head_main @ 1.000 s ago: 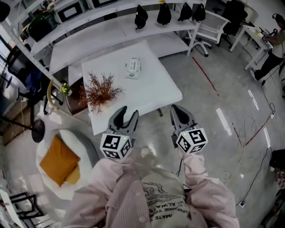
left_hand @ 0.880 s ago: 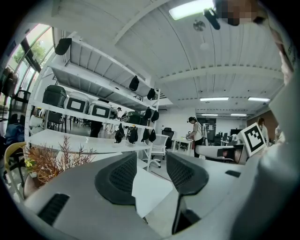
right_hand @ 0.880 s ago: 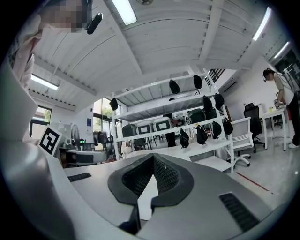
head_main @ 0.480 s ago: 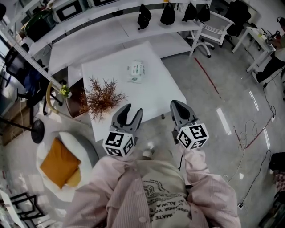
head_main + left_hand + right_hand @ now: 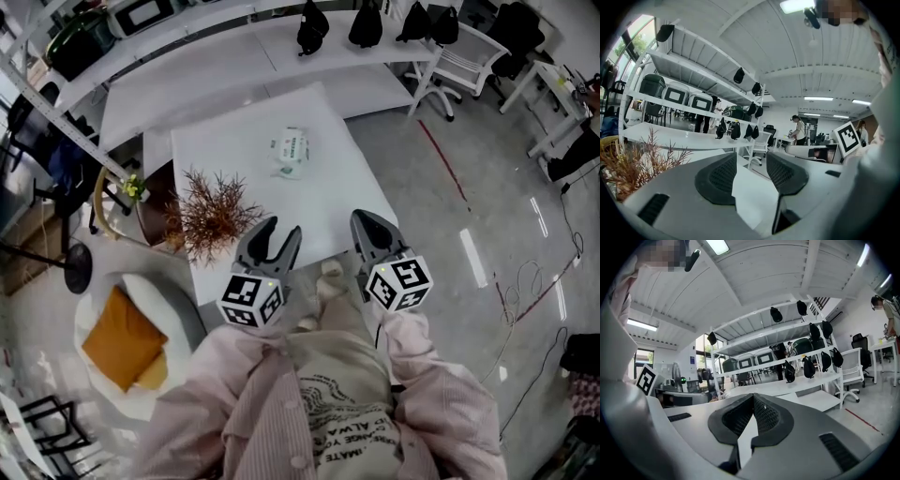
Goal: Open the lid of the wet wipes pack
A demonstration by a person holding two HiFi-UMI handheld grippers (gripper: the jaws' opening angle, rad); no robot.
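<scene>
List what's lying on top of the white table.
Only the wet wipes pack shows. The dried branches overhang the table at its left corner, hiding whatever lies beneath.

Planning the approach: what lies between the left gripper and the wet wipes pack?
Head view: only bare white table between left gripper and wet wipes pack; the dried plant stands aside.

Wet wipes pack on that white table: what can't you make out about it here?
Head view: wet wipes pack too small to show its lid's state or print.
Left gripper view: pack not seen; left gripper fills the foreground.
Right gripper view: likewise, right gripper fills it.
</scene>
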